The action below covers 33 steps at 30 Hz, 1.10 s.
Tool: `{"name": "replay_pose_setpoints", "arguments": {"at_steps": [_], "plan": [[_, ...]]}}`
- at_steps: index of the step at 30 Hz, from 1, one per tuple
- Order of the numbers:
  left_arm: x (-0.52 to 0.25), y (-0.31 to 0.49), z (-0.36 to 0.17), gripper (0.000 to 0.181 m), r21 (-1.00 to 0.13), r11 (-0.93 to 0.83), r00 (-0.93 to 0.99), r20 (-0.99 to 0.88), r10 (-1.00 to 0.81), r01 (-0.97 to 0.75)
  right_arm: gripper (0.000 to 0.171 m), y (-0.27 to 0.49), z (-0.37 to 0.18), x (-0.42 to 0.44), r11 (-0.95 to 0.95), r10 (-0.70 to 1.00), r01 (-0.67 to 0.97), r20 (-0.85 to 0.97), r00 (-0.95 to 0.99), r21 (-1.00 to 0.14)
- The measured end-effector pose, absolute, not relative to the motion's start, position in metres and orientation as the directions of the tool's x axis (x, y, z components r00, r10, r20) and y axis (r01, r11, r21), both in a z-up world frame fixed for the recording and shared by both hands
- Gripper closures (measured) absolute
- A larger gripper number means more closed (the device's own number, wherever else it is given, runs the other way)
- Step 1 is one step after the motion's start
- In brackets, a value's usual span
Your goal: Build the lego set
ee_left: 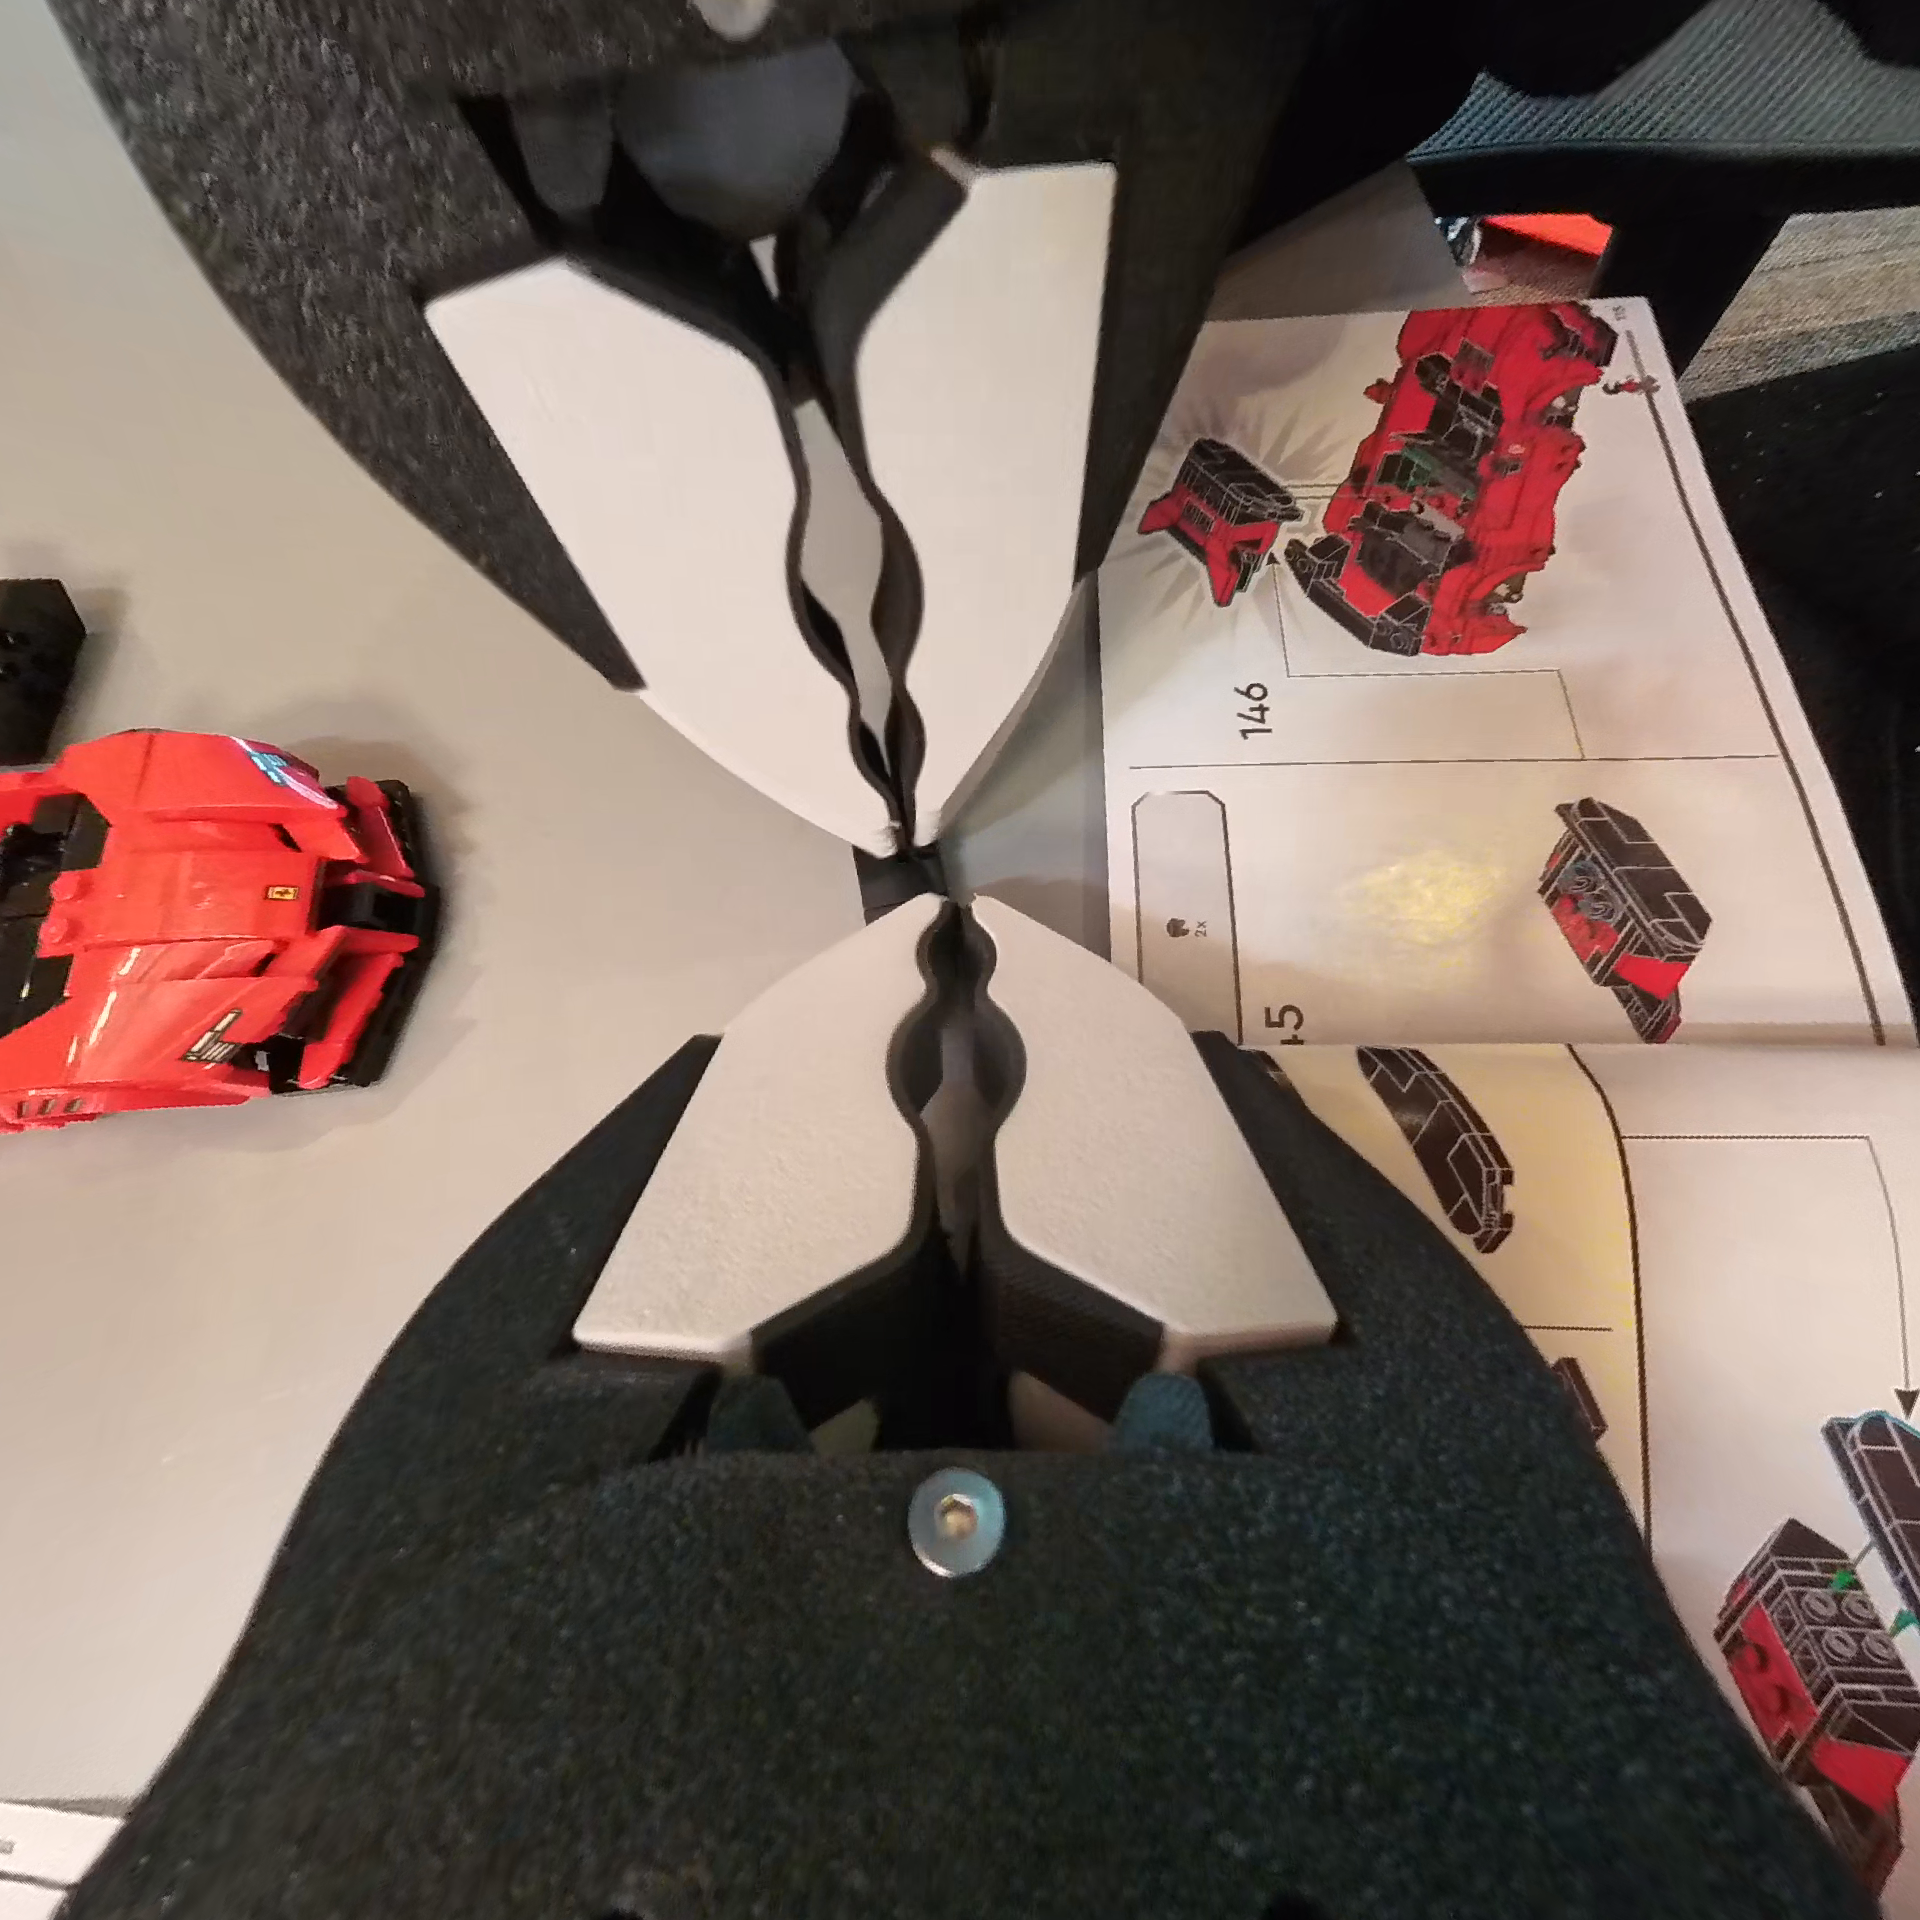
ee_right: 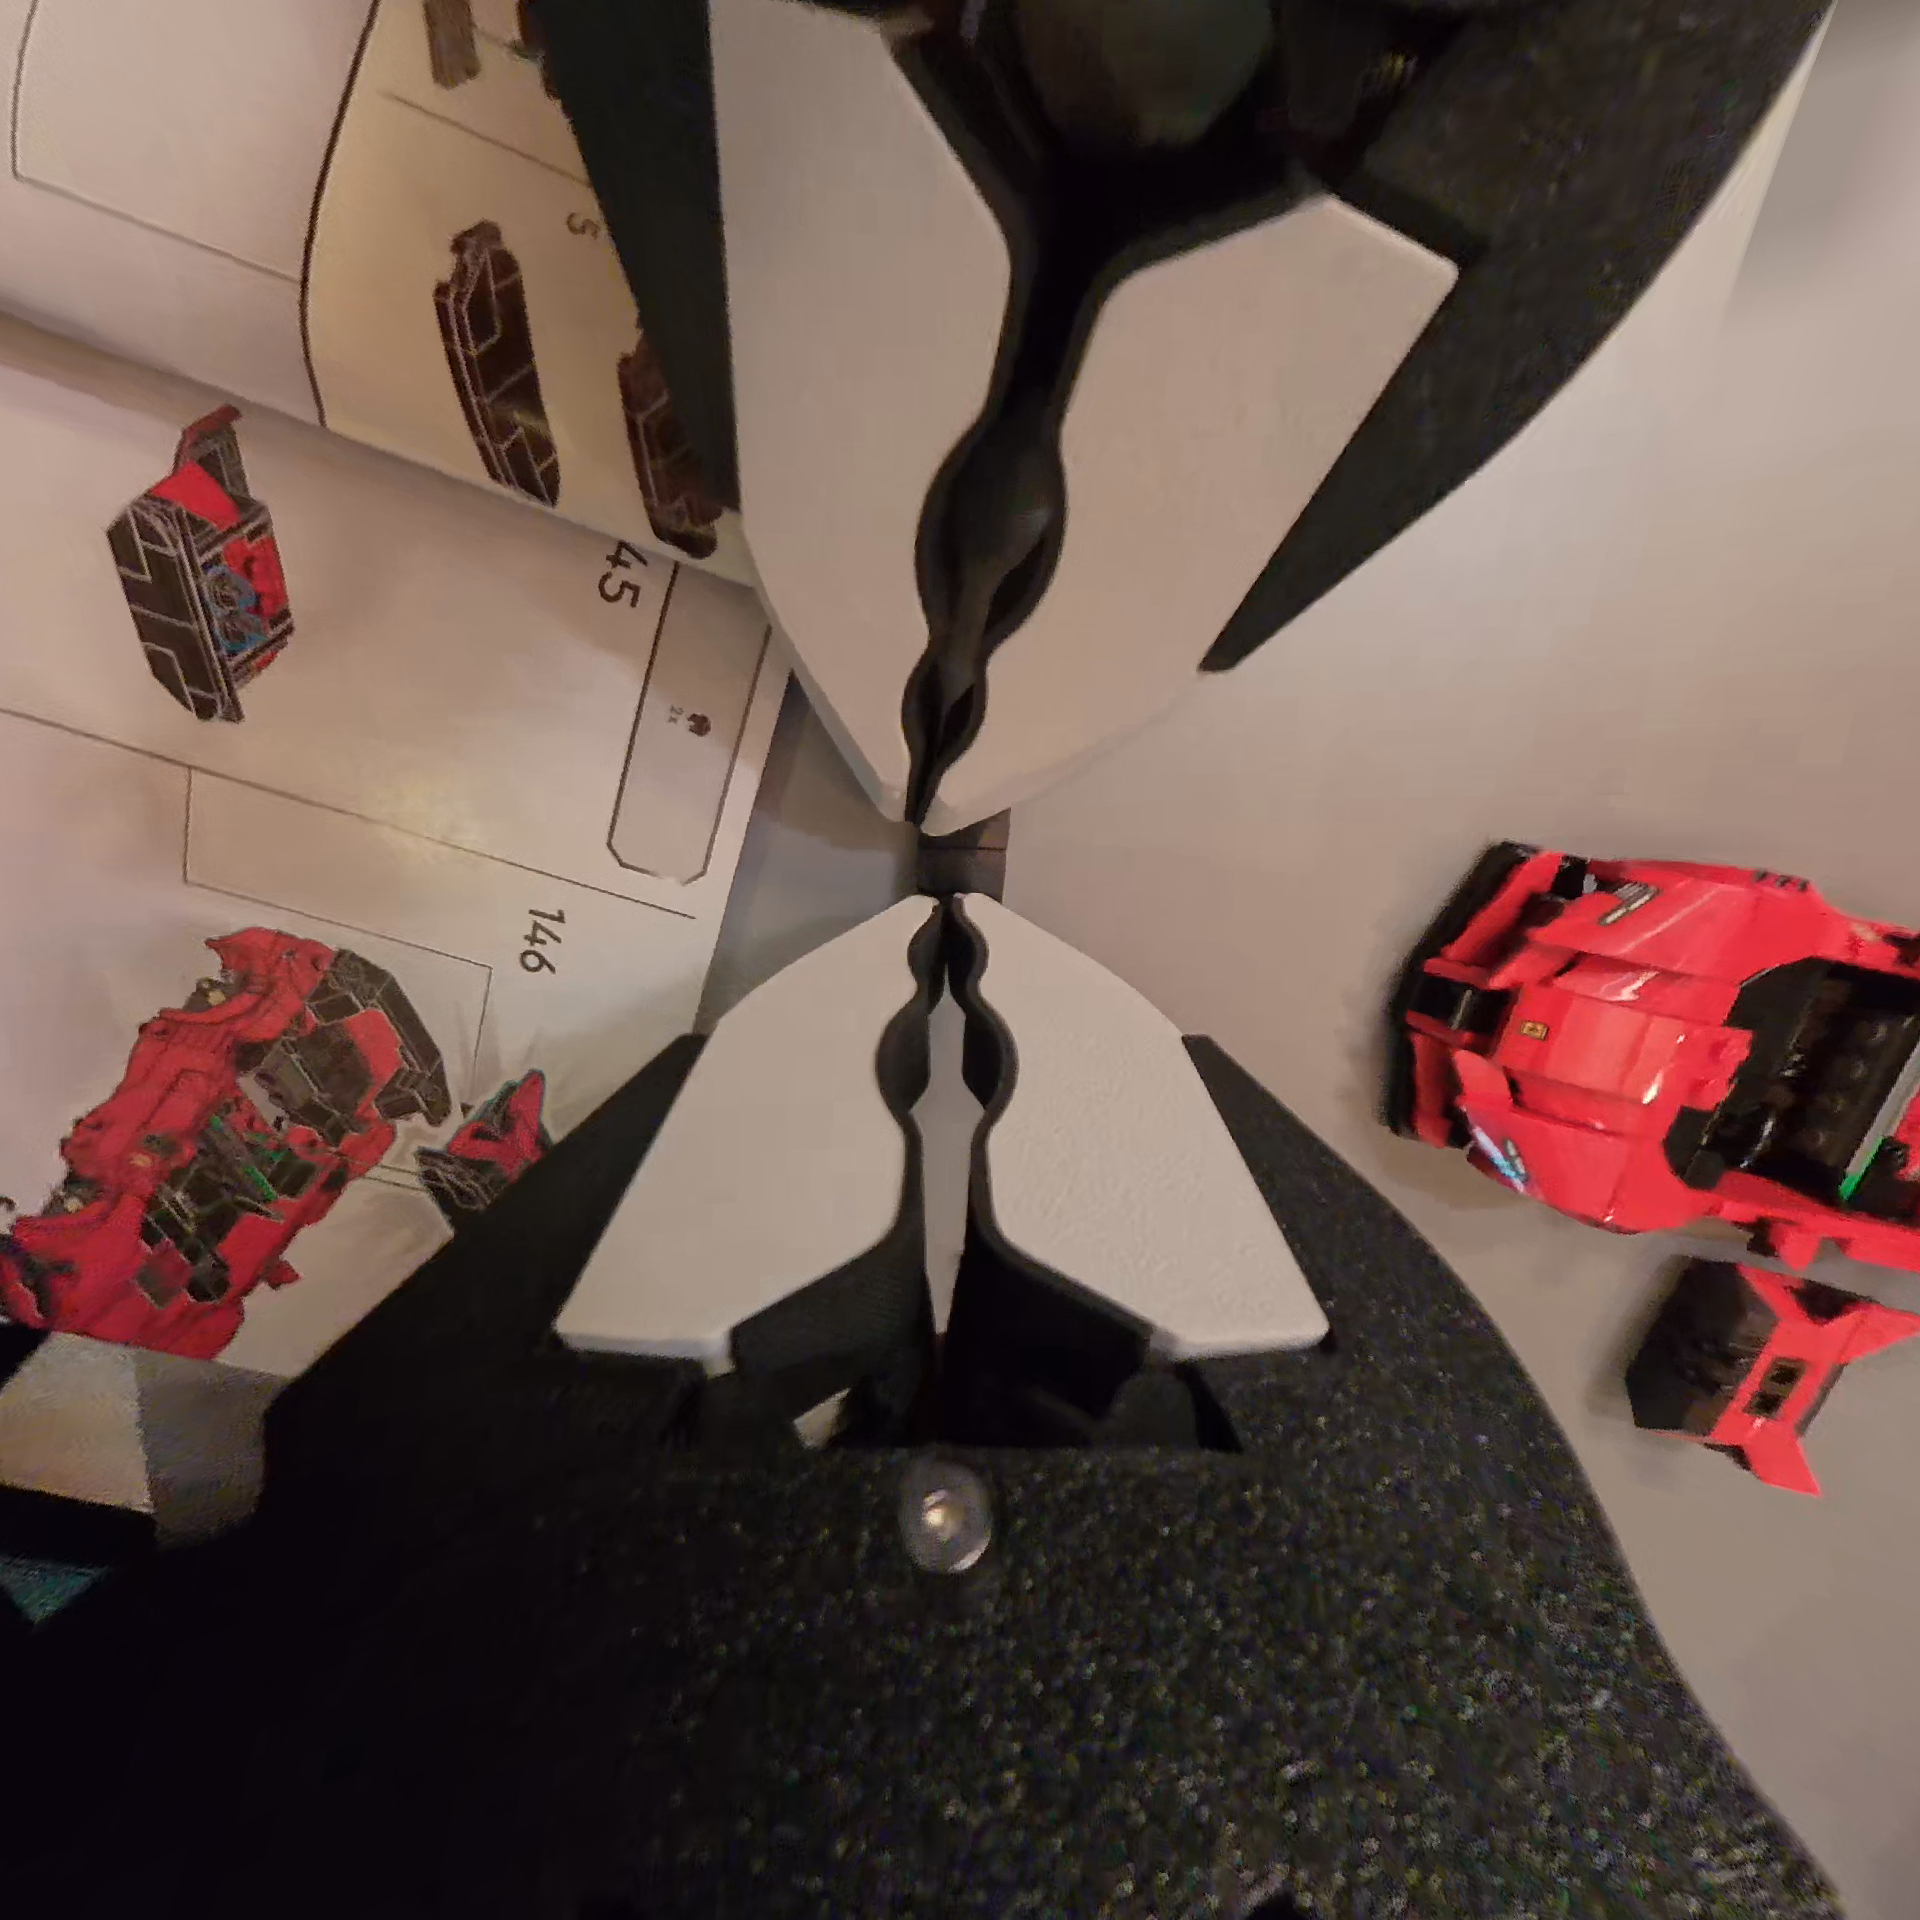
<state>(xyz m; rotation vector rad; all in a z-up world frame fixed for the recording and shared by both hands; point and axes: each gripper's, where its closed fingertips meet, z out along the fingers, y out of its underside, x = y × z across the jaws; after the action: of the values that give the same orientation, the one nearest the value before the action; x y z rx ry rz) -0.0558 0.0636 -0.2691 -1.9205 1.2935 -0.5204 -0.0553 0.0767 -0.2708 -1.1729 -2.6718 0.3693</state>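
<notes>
My left gripper (ee_left: 948, 912) and my right gripper (ee_right: 948, 912) are both shut and meet tip to tip over the grey table. A small black piece (ee_left: 900, 875) sits between the two pairs of tips and also shows in the right wrist view (ee_right: 962, 862). I cannot tell whether either gripper pinches it. The right gripper (ee_left: 902, 831) comes in from the top of the left wrist view. The left gripper (ee_right: 923, 821) comes in from the top of the right wrist view. A red lego car (ee_left: 208, 914) lies to one side and also shows in the right wrist view (ee_right: 1662, 1039).
An open instruction booklet (ee_left: 1455, 831) lies on the other side of the grippers and also shows in the right wrist view (ee_right: 364, 810). A black-and-red sub-assembly (ee_right: 1745, 1361) lies beside the car. A black block (ee_left: 31, 665) shows at the left edge. Only a small space, under 4 cm, lies between the two pairs of fingers. Both grippers' tips are roughly 20 cm from the black block (ee_left: 31, 665). Seen from the right wrist view (ee_right: 1682, 1349) as well.
</notes>
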Motion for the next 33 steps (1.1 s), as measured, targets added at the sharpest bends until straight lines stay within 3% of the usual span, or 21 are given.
{"name": "replay_pose_setpoints", "arguments": {"at_steps": [10, 16, 20, 33], "plan": [[-0.055, 0.060, -0.268, 0.178, -0.772, -0.208, 0.388, -0.054, -0.920, -0.601, 0.171, 0.076, -0.271, -0.057, 0.697, 0.677, 0.620, 0.046, -0.735, -0.360], [-0.060, 0.070, -0.266, 0.142, -0.779, -0.232, 0.468, -0.088, -0.879, -0.582, 0.171, 0.076, -0.271, -0.057, 0.690, 0.682, 0.617, 0.052, -0.729, -0.378], [-0.058, 0.072, -0.273, 0.162, -0.745, -0.247, 0.473, -0.102, -0.875, -0.619, 0.171, 0.076, -0.270, -0.058, 0.709, 0.659, 0.587, 0.073, -0.748, -0.390], [-0.060, 0.072, -0.274, 0.164, -0.748, -0.272, 0.453, -0.042, -0.891, -0.606, 0.170, 0.073, -0.270, -0.060, 0.840, 0.490, 0.399, 0.197, -0.849, -0.368]]}}
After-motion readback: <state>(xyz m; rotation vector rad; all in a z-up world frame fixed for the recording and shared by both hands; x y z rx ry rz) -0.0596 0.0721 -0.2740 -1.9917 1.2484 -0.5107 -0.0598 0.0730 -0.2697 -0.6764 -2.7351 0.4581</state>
